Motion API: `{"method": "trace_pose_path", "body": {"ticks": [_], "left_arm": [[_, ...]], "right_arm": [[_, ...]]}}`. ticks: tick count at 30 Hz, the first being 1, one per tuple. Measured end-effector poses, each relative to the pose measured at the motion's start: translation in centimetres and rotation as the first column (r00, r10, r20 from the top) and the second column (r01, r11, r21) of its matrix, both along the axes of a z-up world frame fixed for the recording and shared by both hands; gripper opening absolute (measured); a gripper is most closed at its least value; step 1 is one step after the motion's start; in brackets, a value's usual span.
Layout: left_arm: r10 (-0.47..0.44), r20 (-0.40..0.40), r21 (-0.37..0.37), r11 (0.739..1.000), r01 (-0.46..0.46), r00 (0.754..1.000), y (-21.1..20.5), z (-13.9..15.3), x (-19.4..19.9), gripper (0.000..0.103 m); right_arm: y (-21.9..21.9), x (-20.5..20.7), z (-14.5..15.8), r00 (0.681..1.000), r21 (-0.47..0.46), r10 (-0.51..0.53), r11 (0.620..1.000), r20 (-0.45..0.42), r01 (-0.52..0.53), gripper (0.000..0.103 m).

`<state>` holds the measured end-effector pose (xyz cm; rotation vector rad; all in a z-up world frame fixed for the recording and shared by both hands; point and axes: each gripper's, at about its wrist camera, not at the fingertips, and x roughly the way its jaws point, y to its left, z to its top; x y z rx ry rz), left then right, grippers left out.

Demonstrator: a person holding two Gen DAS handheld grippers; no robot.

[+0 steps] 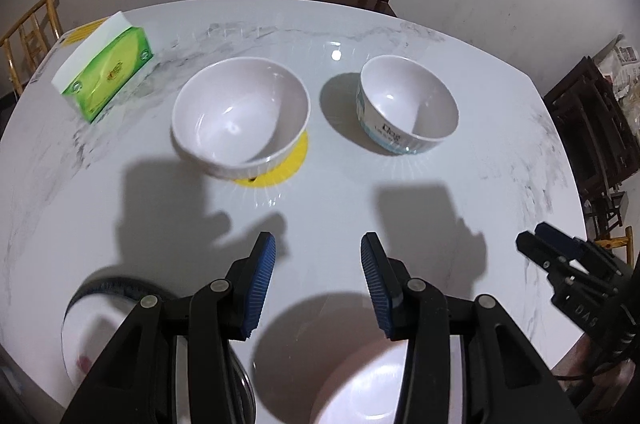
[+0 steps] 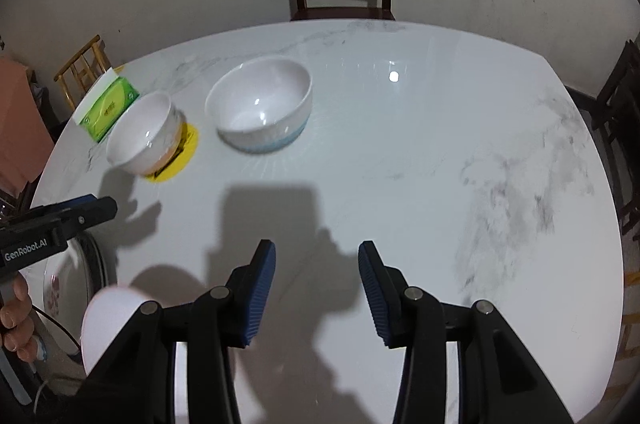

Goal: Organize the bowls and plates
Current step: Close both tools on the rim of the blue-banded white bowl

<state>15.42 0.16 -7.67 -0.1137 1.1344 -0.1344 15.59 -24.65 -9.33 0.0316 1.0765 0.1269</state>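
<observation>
Left gripper (image 1: 318, 280) and right gripper (image 2: 317, 284), jaws parted and empty, hover over the marble worktop (image 1: 460, 192); two white bowls (image 1: 241, 114) (image 1: 407, 104) stand apart mid-worktop, awaiting stacking.

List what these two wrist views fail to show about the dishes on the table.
- Patterned plate, left wrist view: mostly hidden behind the left gripper; its pattern is blurred.
- Near white dish, left wrist view: cut off by the bottom edge and the gripper's body, so plate or bowl is unclear.
- Yellow mat: largely covered by the plain white bowl.
- Lettering on the blue-banded bowl: too small to read.
</observation>
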Motion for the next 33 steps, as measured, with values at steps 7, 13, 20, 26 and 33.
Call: {"method": "trace_pose_path", "body": {"ticks": [7,13,20,26,33], "left_arm": [[-0.020,-0.025,-0.048,0.999,0.018,0.999,-0.7,0.0,3.8,0.041],[-0.029,-0.038,-0.043,0.999,0.027,0.999,-1.5,-0.4,7.8,0.039],[-0.021,-0.052,-0.089,0.996,0.017,0.998,-2.3,-0.9,12.0,0.039],[-0.008,-0.086,-0.094,0.996,0.000,0.996,-3.0,-2.4,13.8,0.039],[-0.014,-0.117,-0.082,0.997,0.004,0.993,-3.9,-4.3,15.2,0.032]], "right_arm": [[-0.7,4.1,0.5,1.000,0.040,0.011,0.999,-0.012,-0.011,0.044],[-0.9,8.3,-0.1,0.999,0.107,0.003,0.994,-0.048,0.002,0.044],[-0.5,12.3,-1.3,0.996,0.138,-0.029,0.990,-0.081,0.040,0.044],[0.3,14.6,-2.7,0.994,0.131,-0.043,0.990,-0.098,0.055,0.044],[1.1,16.0,-4.8,0.991,0.133,-0.048,0.989,-0.127,0.065,0.044]]}}
